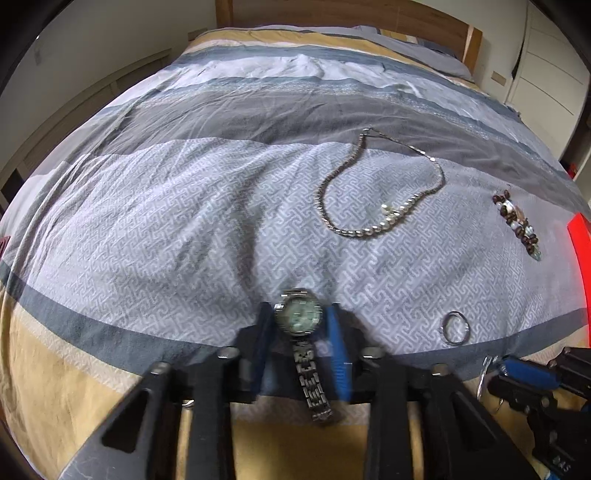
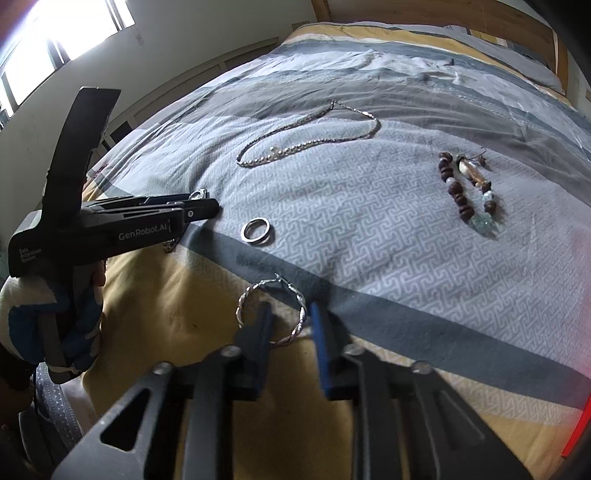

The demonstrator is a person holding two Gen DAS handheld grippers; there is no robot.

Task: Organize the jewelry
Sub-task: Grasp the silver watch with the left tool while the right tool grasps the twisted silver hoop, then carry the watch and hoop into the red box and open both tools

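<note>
Jaws of the left gripper pinched a watch near the bed edge; the right gripper straddled a twisted hoop earring, its grip unclear.

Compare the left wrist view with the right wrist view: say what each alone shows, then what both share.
Left wrist only: the watch dial and white cabinet doors.
Right wrist only: the window and most of the hoop earring.
Both: the necklace, the ring, the beaded bracelet and the patterned bedspread.
</note>
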